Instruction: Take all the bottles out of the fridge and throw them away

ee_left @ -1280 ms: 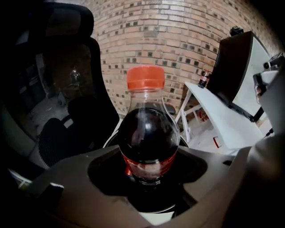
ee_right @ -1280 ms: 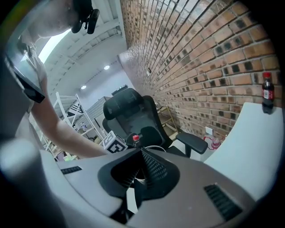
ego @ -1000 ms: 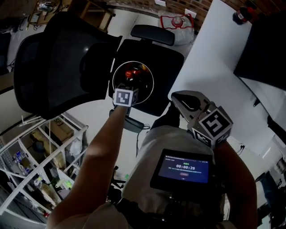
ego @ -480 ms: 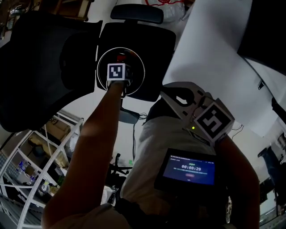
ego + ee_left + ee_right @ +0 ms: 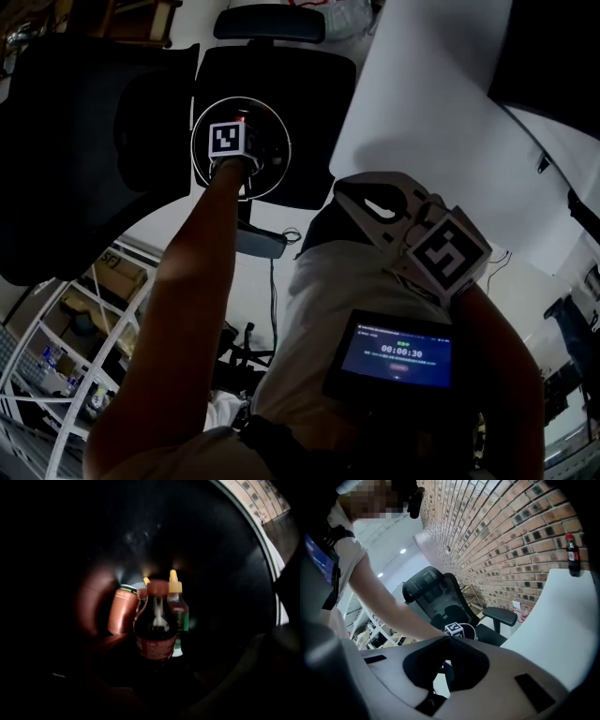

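My left gripper [image 5: 230, 142] jaws have just been opening wide, with a cola bottle [image 5: 155, 623] loose between them in the bin [image 5: 285, 167]. My right gripper [image 5: 449, 640] jaws are closed and empty.

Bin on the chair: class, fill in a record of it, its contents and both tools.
bin: black, white rim, on chair
contents: cola bottle, sauce bottle, can
left tool: points down into bin, jaws wide, just opened further, cola bottle between them, not pressed
right tool: jaws together, empty, away from bin
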Motion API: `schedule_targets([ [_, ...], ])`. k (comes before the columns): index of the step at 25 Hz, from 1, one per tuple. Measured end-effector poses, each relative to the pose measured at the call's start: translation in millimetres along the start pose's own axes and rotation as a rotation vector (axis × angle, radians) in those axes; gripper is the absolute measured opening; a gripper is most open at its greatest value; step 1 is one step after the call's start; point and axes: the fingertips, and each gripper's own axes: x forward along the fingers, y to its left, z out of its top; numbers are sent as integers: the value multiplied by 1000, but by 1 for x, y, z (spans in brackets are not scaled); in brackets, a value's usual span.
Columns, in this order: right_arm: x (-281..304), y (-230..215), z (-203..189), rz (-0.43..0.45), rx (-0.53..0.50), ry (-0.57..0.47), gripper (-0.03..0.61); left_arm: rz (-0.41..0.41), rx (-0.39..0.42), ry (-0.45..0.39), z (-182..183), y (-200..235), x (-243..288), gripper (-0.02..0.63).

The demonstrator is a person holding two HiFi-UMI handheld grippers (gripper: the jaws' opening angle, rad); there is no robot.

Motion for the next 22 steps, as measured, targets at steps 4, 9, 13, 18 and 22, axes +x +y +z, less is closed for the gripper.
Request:
schedule_targets([
  [4,-8,1,4,-1,-22,-19,5,12,-52,-41,2,-1,-21,336],
  [9,-16,6,19,-12,-63,-63,5,29,-96,-267,23,-5,-68,305],
  [13,-32,6,27,-42,-88,-90,5,-59,-132,-508,30,-32,-115,221],
  [18,-66,-14,44,-118,-152,-205,5,-227,-196,-805,49,-78,-171,204],
  [22,-103,-24,45,-183,-140,-270,5,-254,-118,-1002,42,-120,-226,176],
])
